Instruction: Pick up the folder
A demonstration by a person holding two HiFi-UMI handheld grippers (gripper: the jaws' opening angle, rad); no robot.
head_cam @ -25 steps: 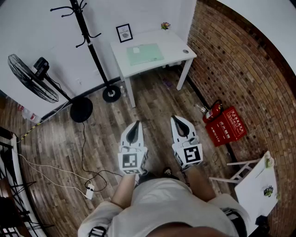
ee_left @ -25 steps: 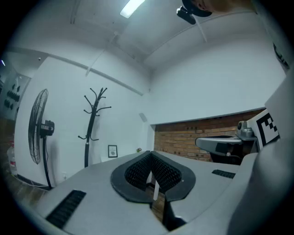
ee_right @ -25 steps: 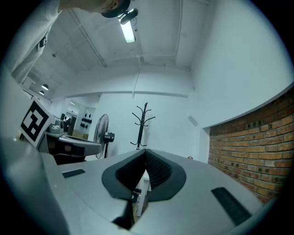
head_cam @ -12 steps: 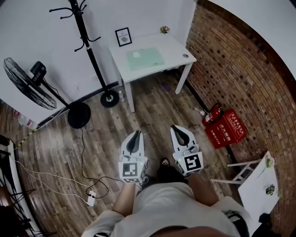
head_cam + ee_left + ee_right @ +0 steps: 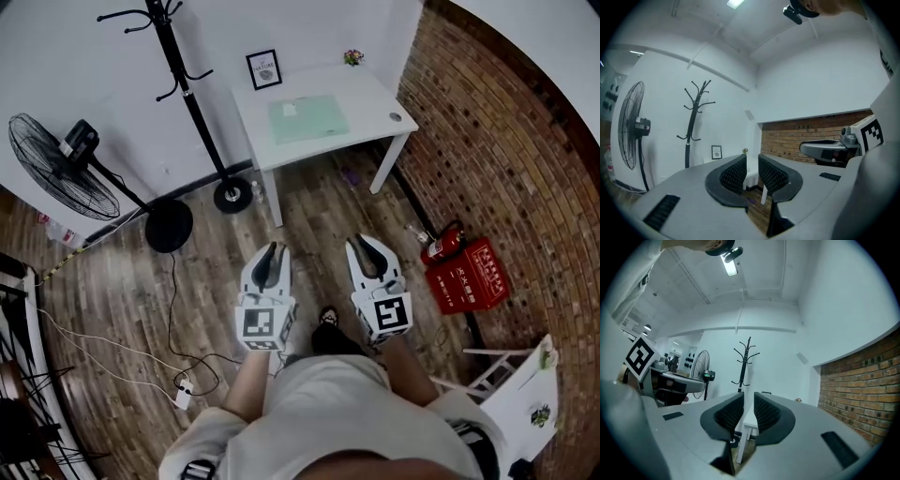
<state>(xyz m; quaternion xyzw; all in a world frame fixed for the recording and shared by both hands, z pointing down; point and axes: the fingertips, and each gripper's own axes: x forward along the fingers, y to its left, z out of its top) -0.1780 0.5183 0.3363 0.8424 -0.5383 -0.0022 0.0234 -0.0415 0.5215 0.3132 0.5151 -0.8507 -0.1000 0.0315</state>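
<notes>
Wood-floor room, brick wall at right. Green folder flat on white table, well ahead. Approach step: left gripper, right gripper level, jaws opening, narrow gap, nothing between. Next: close distance to table, open jaws wider.

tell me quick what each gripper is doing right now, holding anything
left gripper: open, fingers opening, nothing between them
right gripper: open, fingers opening, nothing between them

Light: bright, cool, even, from a ceiling lamp.
Shadows: soft, faint beneath the tabletop.
Edges: strong fisheye bending, black corners.
Focus: mostly sharp, no glare.
</notes>
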